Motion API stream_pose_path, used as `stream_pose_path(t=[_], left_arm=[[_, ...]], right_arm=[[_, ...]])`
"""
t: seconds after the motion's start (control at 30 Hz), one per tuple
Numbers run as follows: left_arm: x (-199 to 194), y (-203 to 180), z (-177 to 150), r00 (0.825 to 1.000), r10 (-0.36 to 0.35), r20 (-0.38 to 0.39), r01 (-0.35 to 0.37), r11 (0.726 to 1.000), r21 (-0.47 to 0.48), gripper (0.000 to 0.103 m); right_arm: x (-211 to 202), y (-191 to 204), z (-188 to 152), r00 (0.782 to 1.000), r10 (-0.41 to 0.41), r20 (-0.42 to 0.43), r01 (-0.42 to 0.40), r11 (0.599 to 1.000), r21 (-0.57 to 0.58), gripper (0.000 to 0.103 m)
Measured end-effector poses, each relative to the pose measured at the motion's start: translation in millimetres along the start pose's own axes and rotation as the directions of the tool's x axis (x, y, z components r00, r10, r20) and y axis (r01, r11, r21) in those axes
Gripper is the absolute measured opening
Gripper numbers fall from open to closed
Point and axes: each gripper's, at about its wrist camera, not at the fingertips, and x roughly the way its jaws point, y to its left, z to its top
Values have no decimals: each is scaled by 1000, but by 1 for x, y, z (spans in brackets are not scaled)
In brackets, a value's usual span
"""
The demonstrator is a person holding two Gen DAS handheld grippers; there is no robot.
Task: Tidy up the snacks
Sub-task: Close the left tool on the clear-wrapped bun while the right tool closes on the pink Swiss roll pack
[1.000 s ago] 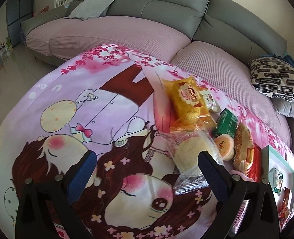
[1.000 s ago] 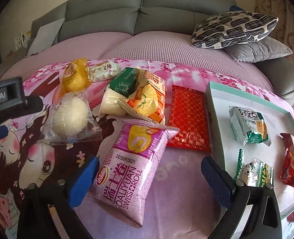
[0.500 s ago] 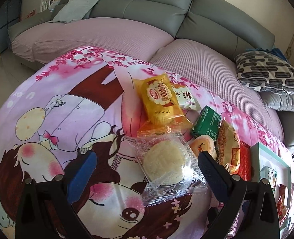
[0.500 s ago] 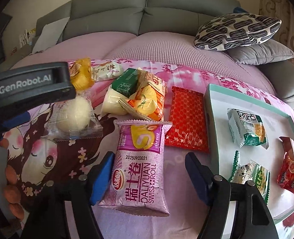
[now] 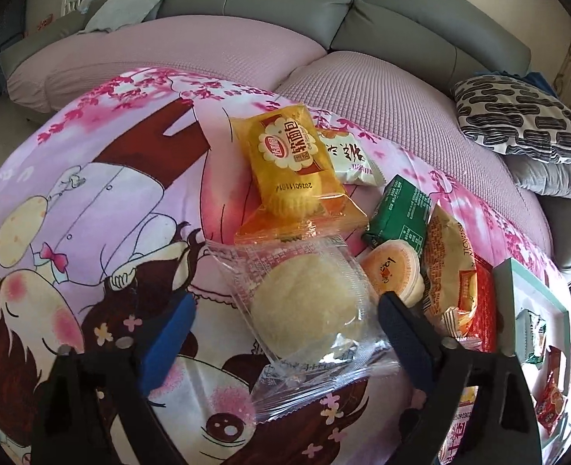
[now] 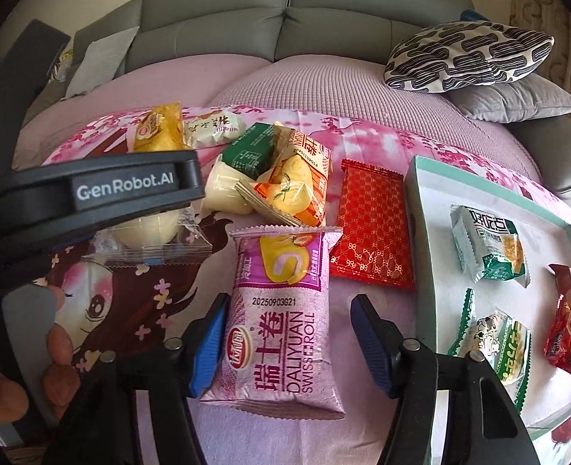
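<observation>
Three packets already lie in your tray (image 6: 429,209) at the right of the right wrist view; the rest of the snacks are still out on the cloth (image 5: 92,201). You have the bun (image 5: 305,306), yellow packet (image 5: 289,162), white packet (image 5: 347,159), green packet (image 5: 401,209), jelly cup (image 5: 392,271), orange packet (image 6: 293,186), red packet (image 6: 374,228) and Swiss roll (image 6: 281,310) left to move, so the task looks under halfway.

Your left gripper (image 5: 285,333) points steeply down at lower centre, its jaws closing in but not yet touching the bun's clear wrapper between them.

Your right gripper (image 6: 289,337) is also pitched down, its jaws closing around the Swiss roll's lower half. The left pad meets the wrapper; a gap remains on the right, so there is no grip yet.
</observation>
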Motion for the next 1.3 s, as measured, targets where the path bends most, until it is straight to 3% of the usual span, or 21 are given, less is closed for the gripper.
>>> stream_pose_path(t=[0.17, 0.33, 0.73, 1.03, 1.3], left_arm=[[-1, -2, -1, 999, -33, -13, 33, 999, -1, 71], [-4, -6, -3, 999, -36, -28, 37, 999, 22, 61], [-23, 1, -9, 1000, 3, -28, -2, 1000, 25, 56], [-51, 2, -5, 999, -6, 42, 5, 1000, 15, 49], [-66, -3, -3, 997, -14, 77, 12, 1000, 26, 48]], right_arm=[[-1, 2, -1, 1000, 18, -3, -18, 1000, -4, 54], [0, 2, -1, 999, 41, -12, -41, 999, 1, 48], [-12, -8, 1, 995, 98, 31, -99, 993, 61, 41], [-41, -15, 10, 984, 111, 138, -122, 990, 73, 41], [-49, -26, 13, 982, 106, 158, -124, 986, 109, 41]])
